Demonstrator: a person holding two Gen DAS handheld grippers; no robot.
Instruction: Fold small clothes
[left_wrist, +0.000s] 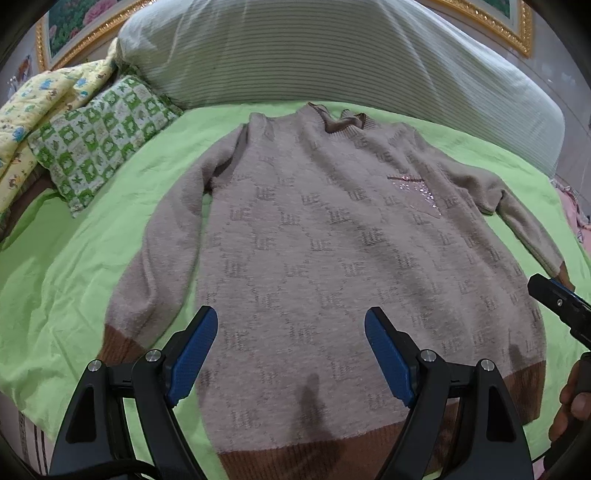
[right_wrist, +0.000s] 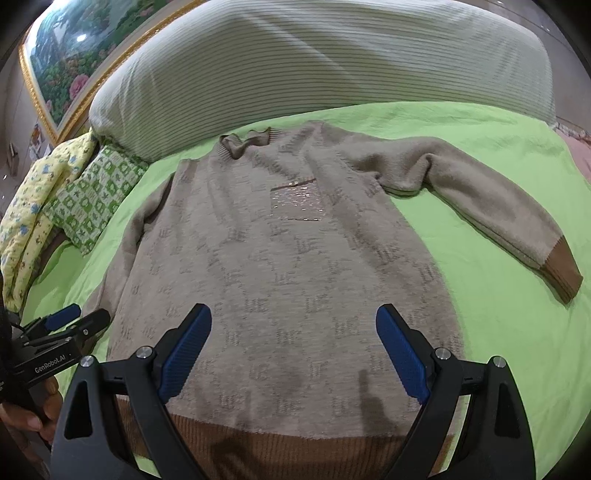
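- A beige knit sweater (left_wrist: 332, 258) (right_wrist: 280, 258) lies flat, front up, on the green sheet (left_wrist: 74, 288) (right_wrist: 498, 332), collar toward 12 o'clock and brown hem toward 6 o'clock.
- The left gripper (left_wrist: 290, 354) hovers above the hem with its blue-padded fingers spread wide, holding nothing.
- The right gripper (right_wrist: 293, 352) hangs likewise over the lower body, jaws wide apart and empty.
- In the right wrist view one sleeve (right_wrist: 480, 206) stretches toward 3 o'clock, ending in a brown cuff (right_wrist: 561, 273).
- A sequinned pocket (right_wrist: 297, 205) sits on the chest.
- A striped pillow (left_wrist: 332, 48) lies at 12 o'clock; a green patterned cushion (left_wrist: 99, 136) at 10 o'clock.
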